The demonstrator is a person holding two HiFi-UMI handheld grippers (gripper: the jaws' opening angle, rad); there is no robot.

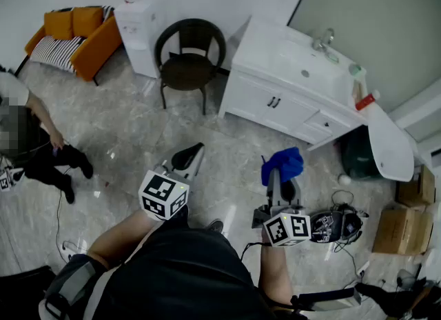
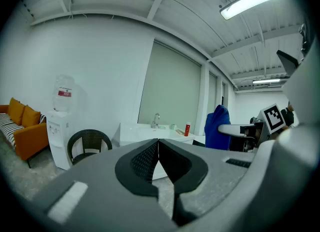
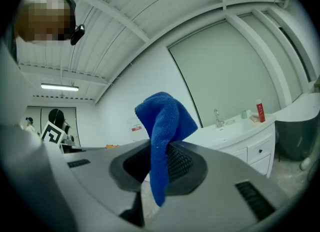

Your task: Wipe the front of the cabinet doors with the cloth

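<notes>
Your right claw [image 3: 159, 162] is clamped on the blue cloth [image 3: 164, 121], which stands up out of its jaws. Your left claw [image 2: 158, 160] is closed with nothing in it. The white cabinet doors [image 1: 265, 103] under the sink [image 1: 303, 63] stand well apart from both.

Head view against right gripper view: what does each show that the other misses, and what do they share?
Only the head view: the black chair and the cardboard boxes on the floor. Only the right gripper view: the lit ceiling lamp, and the right gripper seen closed on the blue cloth. Both: that cloth, the white cabinet and its faucet.
</notes>
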